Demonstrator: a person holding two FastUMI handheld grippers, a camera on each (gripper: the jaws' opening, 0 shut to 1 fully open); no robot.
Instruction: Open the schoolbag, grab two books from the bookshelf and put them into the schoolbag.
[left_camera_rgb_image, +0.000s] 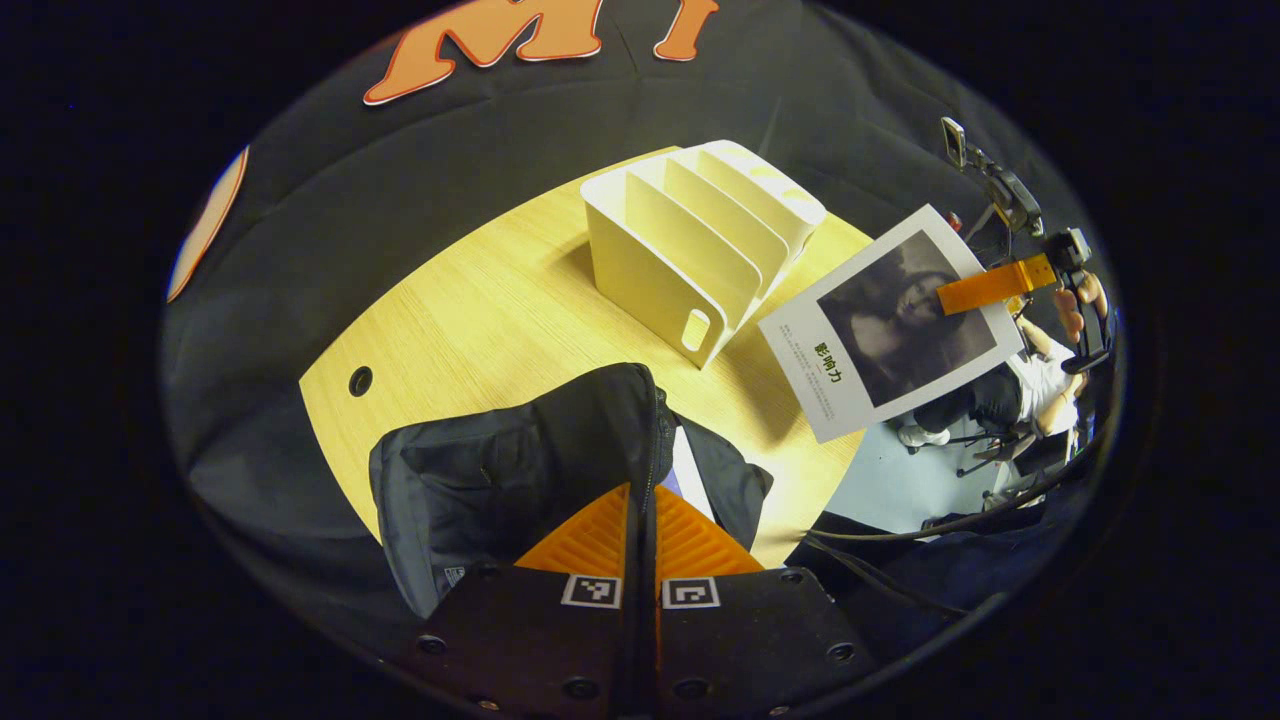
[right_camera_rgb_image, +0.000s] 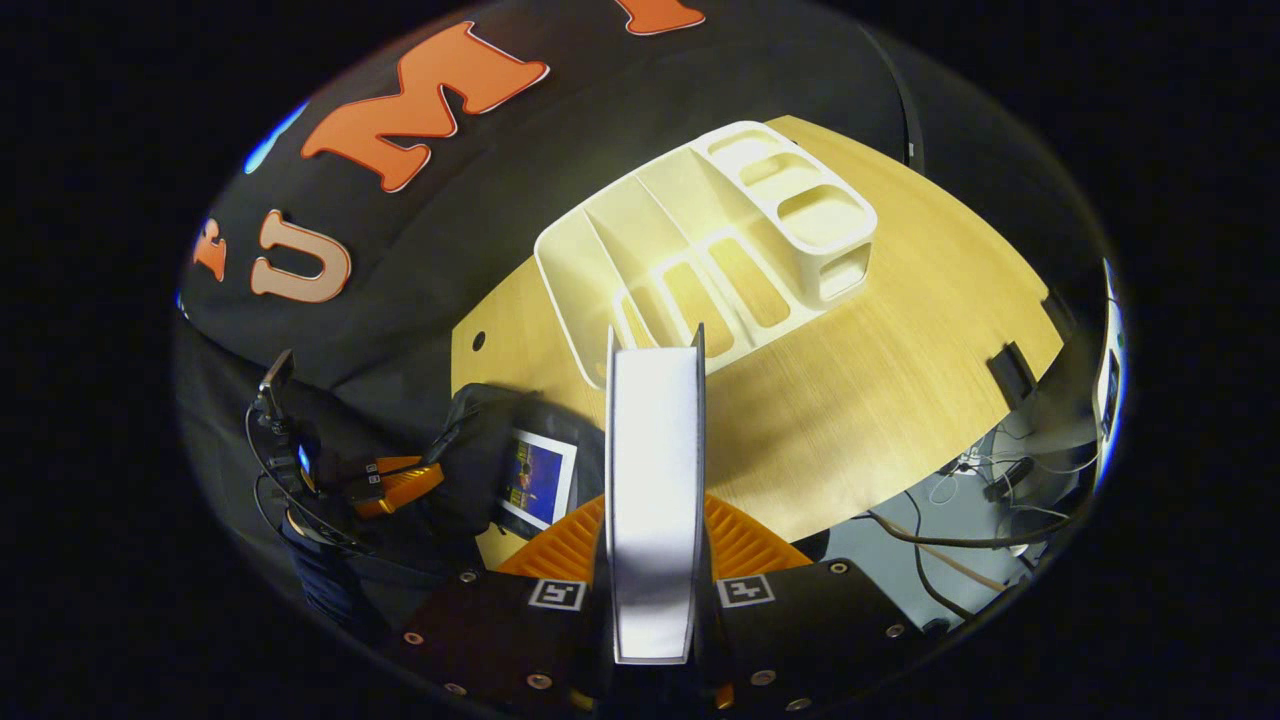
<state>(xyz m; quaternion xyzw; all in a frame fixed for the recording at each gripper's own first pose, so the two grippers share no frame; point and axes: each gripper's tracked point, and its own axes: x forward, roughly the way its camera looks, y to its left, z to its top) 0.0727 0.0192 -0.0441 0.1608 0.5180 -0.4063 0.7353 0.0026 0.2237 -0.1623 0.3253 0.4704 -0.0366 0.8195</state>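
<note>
Right gripper (right_camera_rgb_image: 652, 560) has its two fingers pressed on a white-covered book (right_camera_rgb_image: 652, 480), carried spine-side up above the tabletop (right_camera_rgb_image: 880, 400), out past its near edge and between the bookshelf (right_camera_rgb_image: 700, 250) and the schoolbag (right_camera_rgb_image: 480, 470) — and over on the other side the left gripper (left_camera_rgb_image: 640, 545) is closed tight on the rim of the schoolbag's dark fabric, holding the mouth open. One book with a blue cover (right_camera_rgb_image: 537, 478) sits inside the bag already, so this looks like the second and last one going in. From the left gripper view the carried book hangs in the air beside the bookshelf, cover facing out, well apart from the bag. To land it cleanly, I'd say swing it over the opening, line its long edge with the gap beside the first book, lower it edge-first — and let the left gripper keep that flap pulled back so the fabric doesn't catch a corner
</note>
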